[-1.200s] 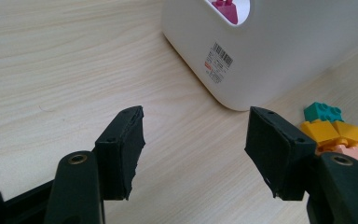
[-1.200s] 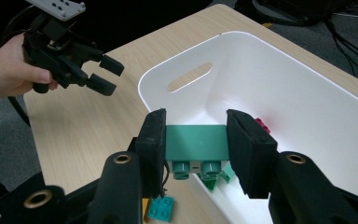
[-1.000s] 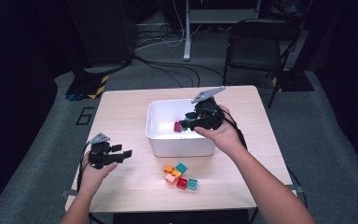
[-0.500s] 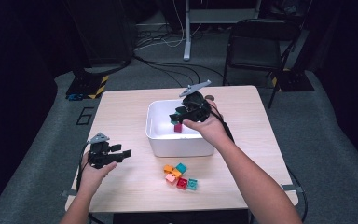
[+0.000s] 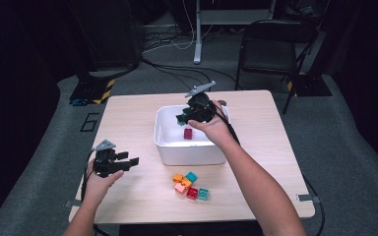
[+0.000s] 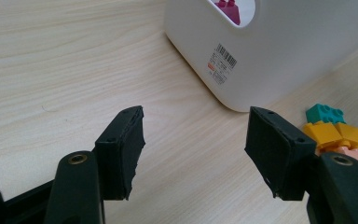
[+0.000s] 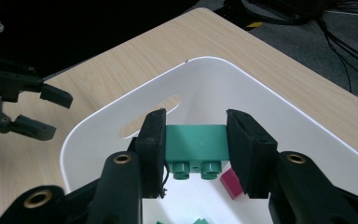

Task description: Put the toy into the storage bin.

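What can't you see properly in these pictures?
- Green brick: right gripper view, both ends hidden behind the right gripper's pads.
- Bin floor: right gripper view, cut off by the bottom edge.
- Loose bricks: left gripper view, partly behind a jaw and past the edge.

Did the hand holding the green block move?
Yes. The right gripper, shut on the green block, moved left from the white bin's right rim to over its middle.

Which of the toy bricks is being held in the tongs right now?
The green brick, clamped between the right tongs above the white bin; the others lie loose on the table or in the bin.
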The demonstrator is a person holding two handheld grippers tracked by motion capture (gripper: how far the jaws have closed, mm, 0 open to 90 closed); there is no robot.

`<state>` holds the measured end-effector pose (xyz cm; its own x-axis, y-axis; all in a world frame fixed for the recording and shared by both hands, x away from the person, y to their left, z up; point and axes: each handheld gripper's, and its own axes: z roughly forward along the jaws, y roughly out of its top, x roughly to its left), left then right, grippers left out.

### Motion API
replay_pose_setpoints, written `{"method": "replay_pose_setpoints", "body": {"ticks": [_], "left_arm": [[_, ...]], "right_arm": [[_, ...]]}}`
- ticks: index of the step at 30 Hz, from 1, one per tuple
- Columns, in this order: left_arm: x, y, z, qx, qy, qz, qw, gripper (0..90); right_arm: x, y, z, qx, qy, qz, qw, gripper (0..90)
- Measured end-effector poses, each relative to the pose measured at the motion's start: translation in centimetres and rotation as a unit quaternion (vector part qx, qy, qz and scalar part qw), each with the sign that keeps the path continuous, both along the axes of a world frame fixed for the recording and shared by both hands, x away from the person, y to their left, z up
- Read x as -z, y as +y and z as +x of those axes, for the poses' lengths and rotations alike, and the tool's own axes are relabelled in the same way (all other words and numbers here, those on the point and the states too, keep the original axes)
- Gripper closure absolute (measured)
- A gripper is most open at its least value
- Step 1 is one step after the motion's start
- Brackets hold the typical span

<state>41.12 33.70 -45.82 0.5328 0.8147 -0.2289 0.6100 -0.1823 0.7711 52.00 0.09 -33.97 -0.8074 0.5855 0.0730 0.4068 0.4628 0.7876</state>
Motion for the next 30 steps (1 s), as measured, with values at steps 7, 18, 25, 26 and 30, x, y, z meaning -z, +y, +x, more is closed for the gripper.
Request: {"method": "replay_pose_setpoints", "body": {"ticks": [7,18,25,26,30], "left_arm": [[0.1,-0.1,0.1,0.001,-0.001,0.003,1.0000,36.3],[0.2,-0.1,0.1,0.002,0.002,0.004,1.0000,36.3],[0.2,0.0,0.1,0.002,0.001,0.004,1.0000,36.3],[0.2,0.0,0.1,0.002,0.001,0.004,1.0000,36.2],[0.2,0.0,0.1,0.002,0.001,0.006,1.0000,36.2]], "right_arm": [[1.0,0.0,1.5,0.006,0.002,0.005,1.0000,58.6],[2.9,0.5,3.1,0.019,0.018,-0.019,0.9995,58.6],[3.8,1.1,3.6,0.020,0.024,-0.035,0.9989,58.6],[3.8,1.1,3.6,0.020,0.024,-0.035,0.9989,58.6],[4.2,1.2,4.0,0.022,0.025,-0.042,0.9986,58.2]]}}
